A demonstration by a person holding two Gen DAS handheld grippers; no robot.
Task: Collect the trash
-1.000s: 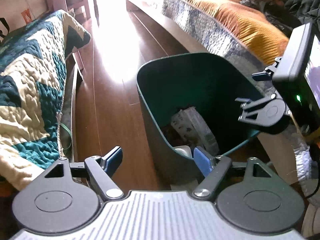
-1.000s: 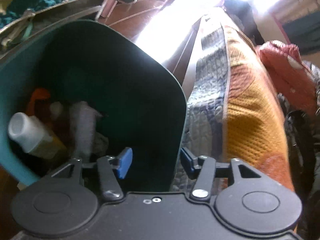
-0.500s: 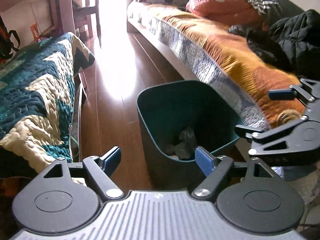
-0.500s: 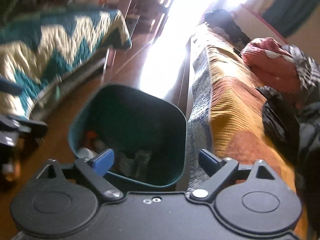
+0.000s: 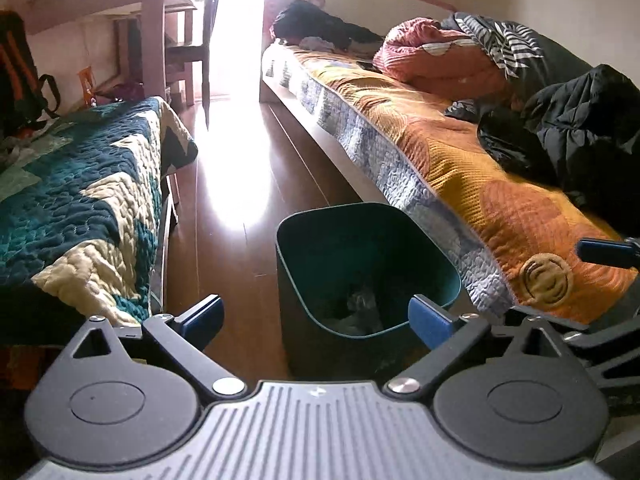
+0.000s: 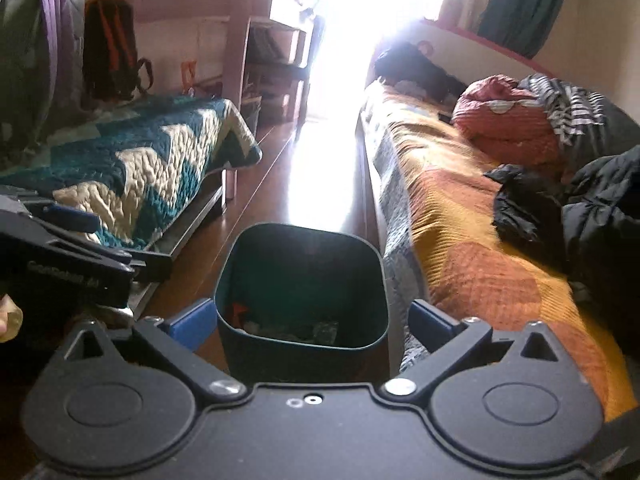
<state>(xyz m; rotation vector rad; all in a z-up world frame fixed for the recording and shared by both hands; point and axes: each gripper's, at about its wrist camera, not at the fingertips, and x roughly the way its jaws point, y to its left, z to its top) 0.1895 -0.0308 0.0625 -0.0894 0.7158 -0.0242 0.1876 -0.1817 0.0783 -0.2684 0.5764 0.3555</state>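
A dark teal trash bin stands on the wood floor between two beds; it also shows in the right wrist view. Crumpled trash lies in its bottom, with papers and an orange scrap visible from the right. My left gripper is open and empty, held above and behind the bin. My right gripper is open and empty, also above the bin. The right gripper's blue finger shows at the left view's right edge. The left gripper's blue finger shows at the right view's left edge.
A bed with an orange quilt runs along the right, with black jackets and a red pillow on it. A teal zigzag quilt bed is left. Backpacks, a desk and chair stand at the back.
Both grippers have risen and pulled back from the bin; it now looks smaller and lower. The right gripper's jaws have opened wider. Nothing is held.
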